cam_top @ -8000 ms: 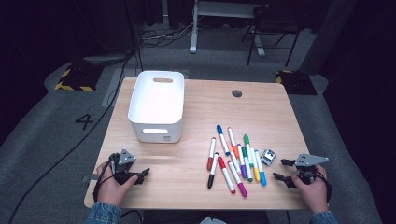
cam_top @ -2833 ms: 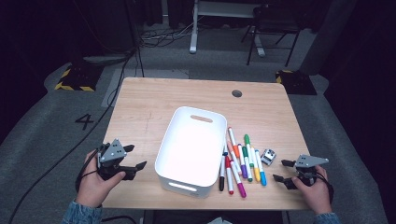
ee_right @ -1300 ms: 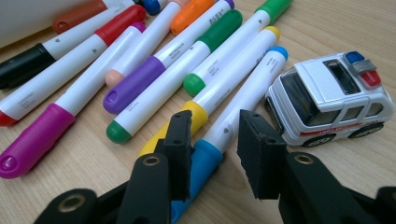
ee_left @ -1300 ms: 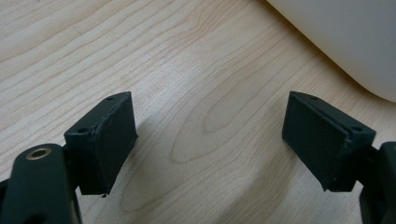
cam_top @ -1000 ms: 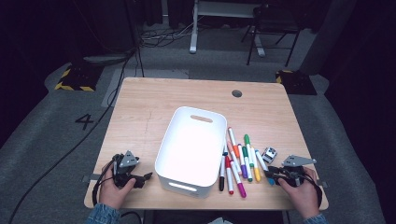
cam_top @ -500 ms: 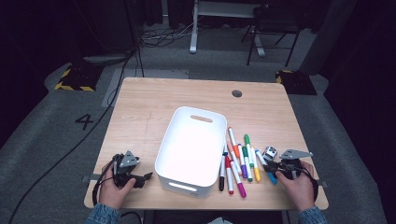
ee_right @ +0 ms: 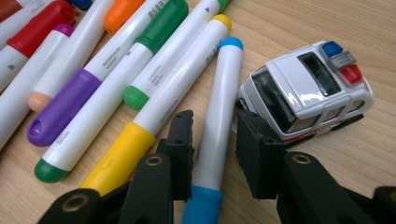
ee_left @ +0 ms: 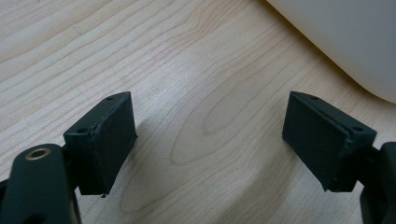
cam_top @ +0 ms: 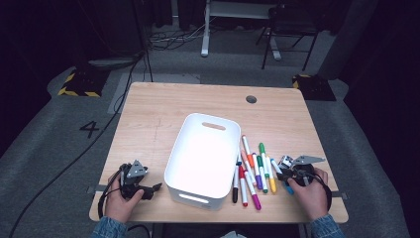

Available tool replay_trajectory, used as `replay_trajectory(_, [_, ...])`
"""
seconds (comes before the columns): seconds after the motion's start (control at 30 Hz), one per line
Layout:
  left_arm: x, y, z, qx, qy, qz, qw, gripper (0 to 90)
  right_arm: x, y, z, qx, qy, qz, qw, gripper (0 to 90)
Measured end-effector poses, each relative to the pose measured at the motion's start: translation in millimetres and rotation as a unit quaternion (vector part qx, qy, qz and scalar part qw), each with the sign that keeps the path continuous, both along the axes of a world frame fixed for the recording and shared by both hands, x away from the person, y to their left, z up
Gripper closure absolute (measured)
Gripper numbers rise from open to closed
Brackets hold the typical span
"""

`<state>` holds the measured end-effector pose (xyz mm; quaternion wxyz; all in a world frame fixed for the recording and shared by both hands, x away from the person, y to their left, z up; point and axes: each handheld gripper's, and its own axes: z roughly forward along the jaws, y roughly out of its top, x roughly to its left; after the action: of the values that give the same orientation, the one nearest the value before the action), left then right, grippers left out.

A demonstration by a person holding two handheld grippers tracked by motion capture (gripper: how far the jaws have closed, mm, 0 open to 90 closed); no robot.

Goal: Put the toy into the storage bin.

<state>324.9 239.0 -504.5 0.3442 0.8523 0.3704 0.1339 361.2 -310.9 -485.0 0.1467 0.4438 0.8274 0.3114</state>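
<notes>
Right gripper view: the right gripper (ee_right: 212, 142) has its jaws around the blue pen (ee_right: 217, 112) on the table's near right, not quite squeezing yet. A jaw could bump the toy car (ee_right: 306, 91) touching it. The pen lies flat, pointing away from the person. The left gripper (ee_left: 208, 140) rests wide open and holds nothing.

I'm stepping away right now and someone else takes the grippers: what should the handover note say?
Left gripper: open, holds nothing, resting on the table left of the white bin.
Right gripper: jaws either side of the light-blue marker, not visibly clamped; toy police van touches one jaw.
Markers lie right of the bin.
Done: no markers visible in the bin.
Left: grip the light-blue marker, probably bin it, then the others.
</notes>
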Motion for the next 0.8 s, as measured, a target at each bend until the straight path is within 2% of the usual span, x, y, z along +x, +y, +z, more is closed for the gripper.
replay_trajectory(0.4, [0.0, 0.0, 0.0, 0.000, 0.000, 0.000, 1.0000, 17.7, -1.2, 1.1, 2.3, -0.014, 0.010, -0.012, 0.9998, 75.0])
replay_trajectory(0.8, [-0.1, 0.0, 0.0, 0.000, 0.000, 0.000, 1.0000, 17.6, -14.6, -7.5, 3.9, -0.022, 0.017, -0.016, 0.9995, 76.4])
